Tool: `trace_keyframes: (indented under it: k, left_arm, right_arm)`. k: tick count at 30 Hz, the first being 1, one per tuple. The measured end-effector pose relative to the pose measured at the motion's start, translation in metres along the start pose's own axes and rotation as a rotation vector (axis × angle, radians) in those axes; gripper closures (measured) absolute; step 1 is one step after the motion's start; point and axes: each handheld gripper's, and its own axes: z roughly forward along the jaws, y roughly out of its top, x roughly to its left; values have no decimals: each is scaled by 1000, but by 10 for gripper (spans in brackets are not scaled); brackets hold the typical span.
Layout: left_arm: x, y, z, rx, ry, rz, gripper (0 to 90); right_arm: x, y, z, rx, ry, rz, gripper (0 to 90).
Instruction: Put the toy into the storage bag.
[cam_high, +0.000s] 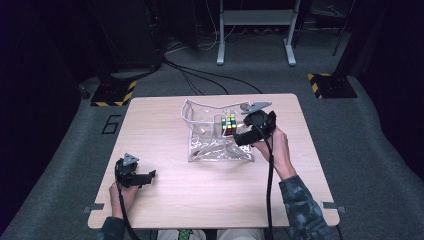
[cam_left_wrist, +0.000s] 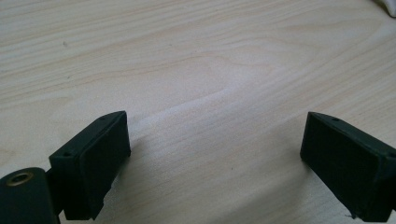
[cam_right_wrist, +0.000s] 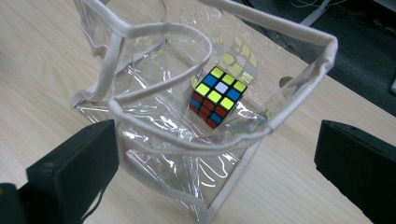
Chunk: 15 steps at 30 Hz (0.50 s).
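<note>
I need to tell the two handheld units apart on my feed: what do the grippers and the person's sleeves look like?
Both are black two-jaw units with blocky rectangular jaws. The left gripper and the right gripper each carry a grey three-cornered plate on top and trail a black cable toward the person. The sleeves are a dark, blotchy grey-green pattern.

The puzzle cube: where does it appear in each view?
High view: puzzle cube right of centre, inside the clear bag.
Left gripper view: bare table between open jaws.
Right gripper view: cube at centre, on the bag's floor.
Shared landmark: the bag's white rim.
</note>
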Motion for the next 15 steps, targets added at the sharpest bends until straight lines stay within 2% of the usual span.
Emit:
trace_keyframes:
  k: [1,3,7,14,15]
  left_arm:
    - [0,0,0,1,0,0,79]
    - [0,0,0,1,0,0,79]
    - [0,0,0,1,0,-1,79]
    - [0,0,0,-4,1,-7,79]
    - [0,0,0,-4,1,-7,79]
  right_arm:
    - [0,-3,-1,-9,-2,-9,0]
    - [2,-10,-2,-7,-3,10,0]
    - [4,-22,-2,-7,-4,15,0]
    - [7,-48,7,5,-1,53,0]
    - [7,-52,8,13,1,43,0]
